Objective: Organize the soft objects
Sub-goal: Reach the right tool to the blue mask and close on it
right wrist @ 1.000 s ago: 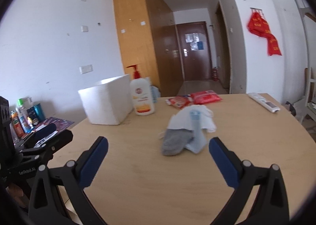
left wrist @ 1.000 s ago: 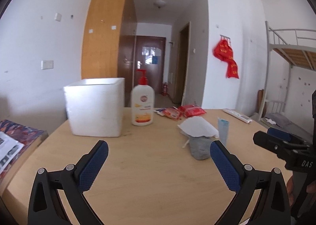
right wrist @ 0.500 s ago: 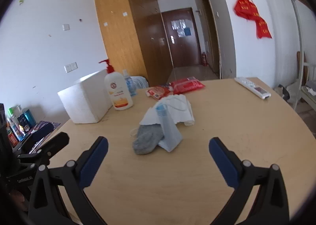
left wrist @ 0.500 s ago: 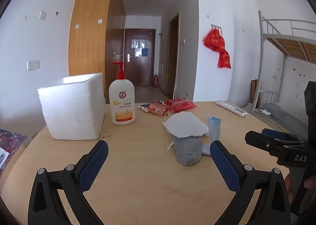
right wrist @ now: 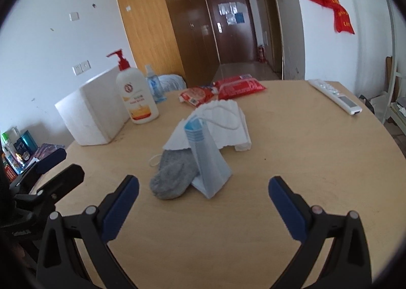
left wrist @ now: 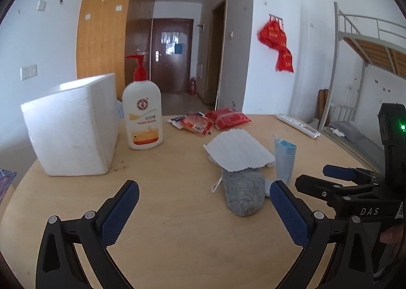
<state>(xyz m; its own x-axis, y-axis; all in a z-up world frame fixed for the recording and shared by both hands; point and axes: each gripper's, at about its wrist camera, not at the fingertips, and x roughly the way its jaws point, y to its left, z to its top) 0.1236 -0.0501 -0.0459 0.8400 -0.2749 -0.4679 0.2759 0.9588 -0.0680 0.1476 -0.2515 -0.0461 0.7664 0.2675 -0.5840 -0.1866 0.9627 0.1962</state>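
A grey sock (left wrist: 244,194) (right wrist: 175,177) lies on the round wooden table (left wrist: 177,238), partly under a white pleated face mask (left wrist: 238,153) (right wrist: 223,121). A blue face mask (left wrist: 284,159) (right wrist: 206,162) stands folded against them. A white foam box (left wrist: 71,126) (right wrist: 94,114) stands at the back left. My left gripper (left wrist: 203,209) is open and empty, just short of the sock. My right gripper (right wrist: 203,202) is open and empty, facing the pile from the other side; it also shows in the left wrist view (left wrist: 330,180).
A lotion pump bottle (left wrist: 143,116) (right wrist: 135,96) stands next to the foam box. Two red snack packets (left wrist: 215,120) (right wrist: 228,87) lie behind the pile. A white remote (right wrist: 335,96) lies at the far right. A small spray bottle (right wrist: 153,85) stands behind the lotion.
Both grippers have moved closer to the pile of soft things, which now looks larger and lower in both views. Both stay open.
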